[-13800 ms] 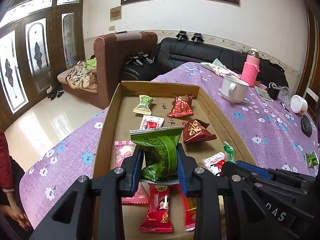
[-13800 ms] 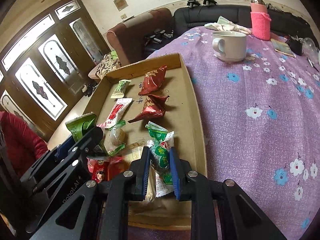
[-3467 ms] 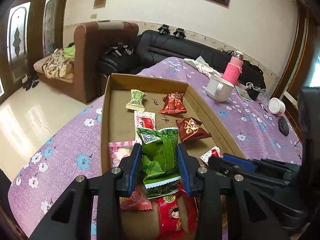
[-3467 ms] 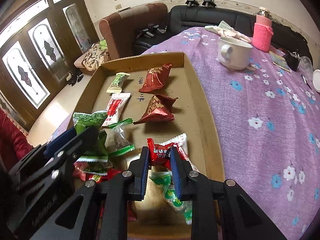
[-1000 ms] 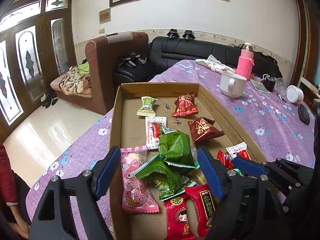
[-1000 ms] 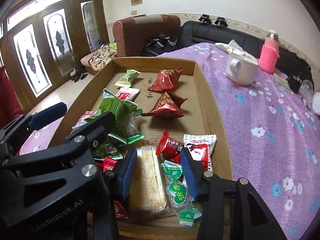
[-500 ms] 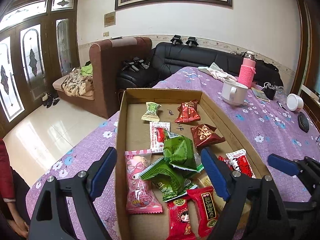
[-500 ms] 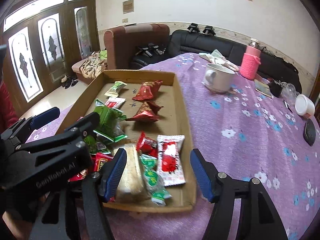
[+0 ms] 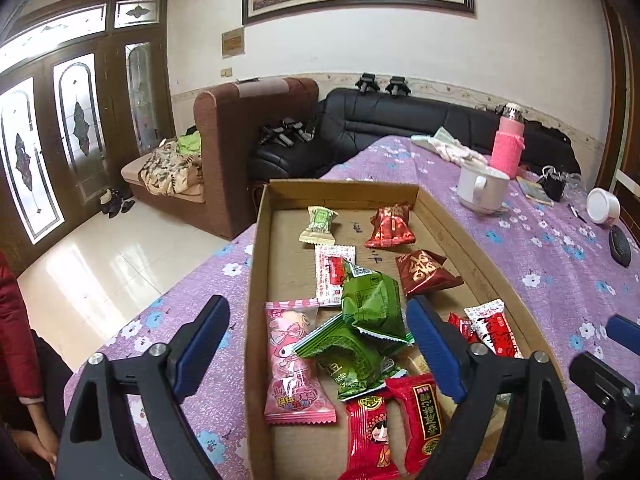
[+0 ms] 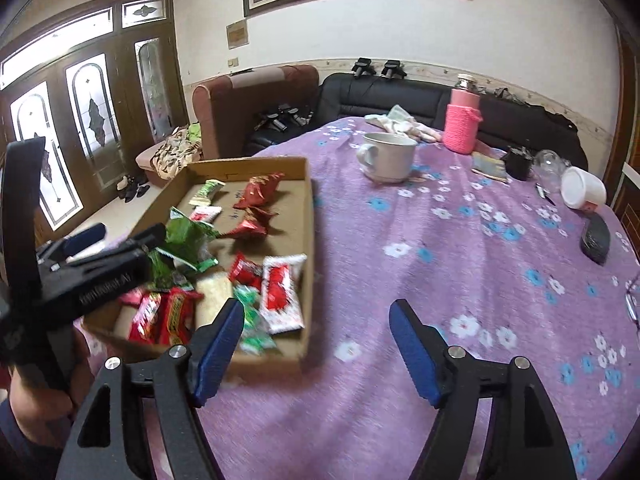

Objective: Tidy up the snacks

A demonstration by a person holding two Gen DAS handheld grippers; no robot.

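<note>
A cardboard tray point(image 9: 344, 190) on the purple flowered cloth holds several snack packets. Two green ones point(image 9: 372, 300) lie stacked in its middle, with a pink one point(image 9: 292, 360) to their left and red ones point(image 9: 368, 436) near the front. My left gripper point(image 9: 316, 312) hovers over the tray's near end. Its jaws are opening wide and the pads touch nothing. My right gripper point(image 10: 316, 308) hangs over bare cloth just right of the tray point(image 10: 264, 362), jaws opening, nothing between them. One left finger point(image 10: 112, 272) shows over the tray in the right wrist view.
A white mug point(image 10: 386, 156), a pink-sleeved bottle point(image 10: 462, 128), a white cup on its side point(image 10: 582, 190) and a black object point(image 10: 596, 238) stand further back and right on the table. A person's red sleeve point(image 9: 16, 340) is at the left. Sofas stand behind the table.
Both grippers have let go of their packets, which now lie in the tray, and their jaws have spread. The right gripper has swung right, off the tray and over the cloth.
</note>
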